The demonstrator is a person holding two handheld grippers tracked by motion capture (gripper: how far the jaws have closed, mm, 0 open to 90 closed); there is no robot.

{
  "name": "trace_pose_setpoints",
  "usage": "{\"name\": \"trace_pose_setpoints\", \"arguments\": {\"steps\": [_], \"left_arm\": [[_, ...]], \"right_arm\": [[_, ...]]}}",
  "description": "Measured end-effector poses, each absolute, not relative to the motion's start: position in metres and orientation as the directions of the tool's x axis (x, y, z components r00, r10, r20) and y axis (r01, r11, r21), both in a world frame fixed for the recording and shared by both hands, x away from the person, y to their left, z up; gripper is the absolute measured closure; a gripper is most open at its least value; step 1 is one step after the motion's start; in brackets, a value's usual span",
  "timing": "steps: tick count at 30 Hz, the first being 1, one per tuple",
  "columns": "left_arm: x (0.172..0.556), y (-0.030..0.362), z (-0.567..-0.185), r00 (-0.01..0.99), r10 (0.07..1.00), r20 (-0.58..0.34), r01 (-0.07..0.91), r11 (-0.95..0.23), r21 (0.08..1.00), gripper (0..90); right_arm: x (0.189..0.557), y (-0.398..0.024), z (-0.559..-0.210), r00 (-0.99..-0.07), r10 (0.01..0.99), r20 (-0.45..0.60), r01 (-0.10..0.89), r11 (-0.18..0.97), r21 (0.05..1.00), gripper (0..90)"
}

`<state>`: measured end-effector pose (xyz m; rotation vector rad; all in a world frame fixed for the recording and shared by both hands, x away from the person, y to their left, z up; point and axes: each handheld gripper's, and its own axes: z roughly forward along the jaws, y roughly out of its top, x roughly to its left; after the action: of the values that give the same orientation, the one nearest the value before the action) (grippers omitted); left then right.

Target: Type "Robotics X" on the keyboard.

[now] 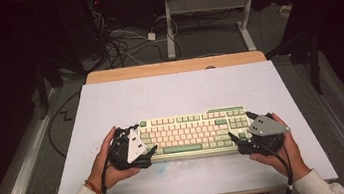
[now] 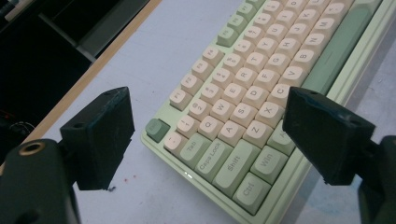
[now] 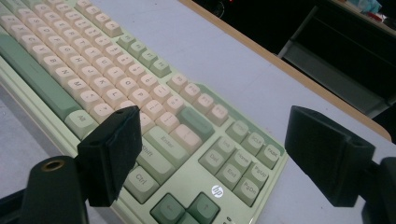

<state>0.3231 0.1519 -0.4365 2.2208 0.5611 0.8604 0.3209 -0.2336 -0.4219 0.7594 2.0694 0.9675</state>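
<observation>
The keyboard point(image 1: 192, 133) is lying flat on the desk point(image 1: 110, 105), near its front edge and square to the person. The left hand-held gripper point(image 1: 151, 154) is sitting at the keyboard's left end and the right hand-held gripper point(image 1: 235, 141) at its right end, each pointing inward. Both are standing with jaws spread wide and nothing between them: in the left gripper view the jaws are straddling the Ctrl corner, and in the right gripper view they are straddling the arrow-key corner. Judging from this mirrored placement, the person is lining up to take the keyboard by both ends at once, so it stays level.

The desk is carrying a pale, faintly scuffed sheet, with a wooden edge point(image 1: 176, 66) showing beyond the keyboard. Farther beyond it, cables point(image 1: 122, 43) are trailing over a dim floor among table legs point(image 1: 169, 27).
</observation>
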Motion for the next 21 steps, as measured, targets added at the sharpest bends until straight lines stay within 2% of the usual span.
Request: {"name": "trace_pose_setpoints", "arguments": {"steps": [21], "left_arm": [[0.308, 0.171, -0.447, 0.688, 0.593, 0.419, 0.154, -0.683, 0.714, 15.6]], "right_arm": [[0.309, -0.252, -0.426, -0.538, 0.768, -0.347, 0.206, 0.519, 0.829, 20.2]]}}
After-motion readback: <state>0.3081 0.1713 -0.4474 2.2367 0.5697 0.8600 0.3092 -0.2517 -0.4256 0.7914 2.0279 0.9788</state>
